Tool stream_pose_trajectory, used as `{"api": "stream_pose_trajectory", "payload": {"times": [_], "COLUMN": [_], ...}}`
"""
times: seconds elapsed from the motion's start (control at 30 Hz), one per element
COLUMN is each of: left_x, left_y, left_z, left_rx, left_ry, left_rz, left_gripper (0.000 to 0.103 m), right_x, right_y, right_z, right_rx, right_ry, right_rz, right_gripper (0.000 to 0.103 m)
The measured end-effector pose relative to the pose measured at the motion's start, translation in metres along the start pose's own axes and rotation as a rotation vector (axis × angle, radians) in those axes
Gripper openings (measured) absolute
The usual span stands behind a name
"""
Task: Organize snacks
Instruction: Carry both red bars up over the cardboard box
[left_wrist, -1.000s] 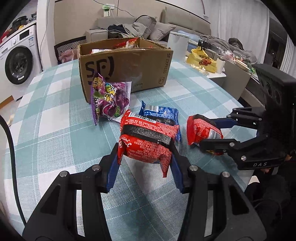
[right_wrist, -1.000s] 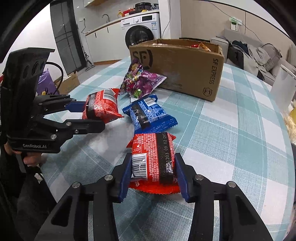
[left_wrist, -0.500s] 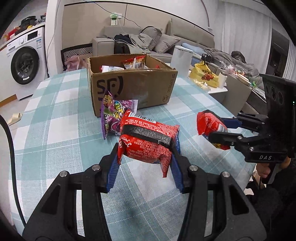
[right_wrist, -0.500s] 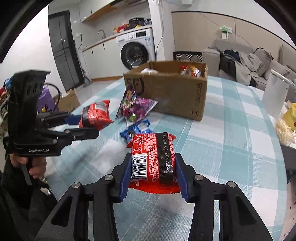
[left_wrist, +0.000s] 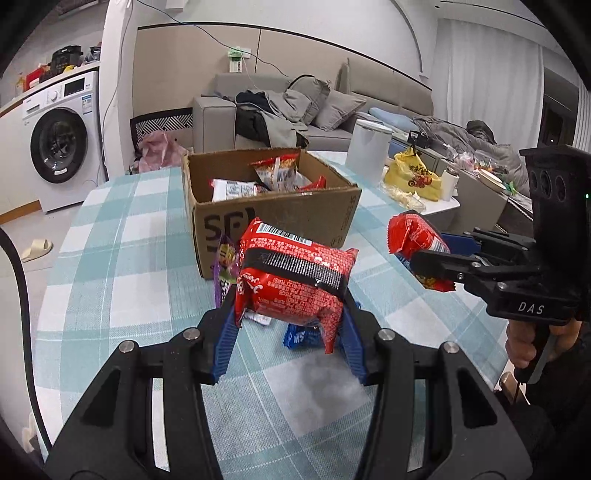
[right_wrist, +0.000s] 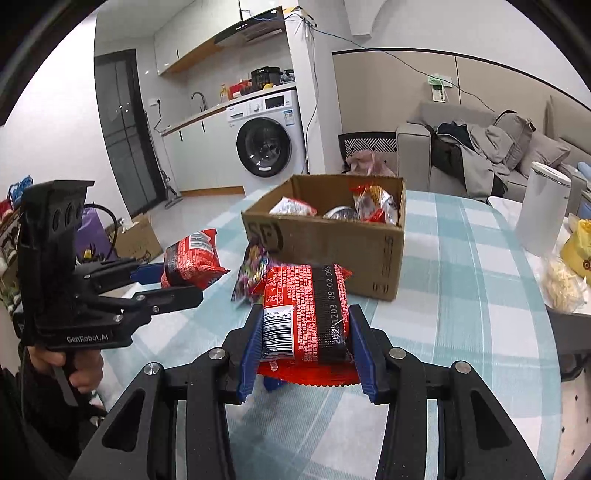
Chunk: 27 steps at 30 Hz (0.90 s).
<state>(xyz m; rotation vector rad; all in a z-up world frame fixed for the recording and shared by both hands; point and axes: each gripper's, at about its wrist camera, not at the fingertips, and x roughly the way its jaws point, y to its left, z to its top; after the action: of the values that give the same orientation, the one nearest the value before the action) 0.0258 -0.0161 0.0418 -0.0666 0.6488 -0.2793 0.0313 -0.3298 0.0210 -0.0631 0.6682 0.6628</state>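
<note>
Red crinkly foil snack packet (left_wrist: 295, 280) clamped between blue ribbed pads of left gripper (left_wrist: 290, 332); second red packet (right_wrist: 306, 314) likewise pinched in right gripper (right_wrist: 304, 350). Both held clear above checked cloth surface (left_wrist: 129, 295), short of open cardboard box (left_wrist: 273, 206). Since a second ago both packets have risen; box interior now visible.

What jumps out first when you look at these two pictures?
Two red snack packets, one clamped in the left gripper and one in the right gripper, both held above the checked tablecloth. Behind them stands an open cardboard box with more snacks inside, a purple candy bag leaning at its front.
</note>
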Motion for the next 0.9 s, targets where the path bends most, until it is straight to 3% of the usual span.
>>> {"api": "stream_pose_trajectory", "payload": {"times": [0.37,0.9], "left_x": [0.006,0.032], "left_y": [0.003,0.037], "left_z": [0.040,0.101], "left_rx": [-0.007,-0.074], "left_ry": [-0.053,-0.111], "left_rz": [0.028,0.072], "left_gripper": [0.047,0.047], "right_x": [0.008,0.033], "right_y": [-0.016,-0.028], "right_z": [0.037,0.082], "right_rx": [0.053,0.086], "right_ry": [-0.043,-0.082], "right_rz": [0.012,0.023], "right_gripper": [0.045,0.045]}}
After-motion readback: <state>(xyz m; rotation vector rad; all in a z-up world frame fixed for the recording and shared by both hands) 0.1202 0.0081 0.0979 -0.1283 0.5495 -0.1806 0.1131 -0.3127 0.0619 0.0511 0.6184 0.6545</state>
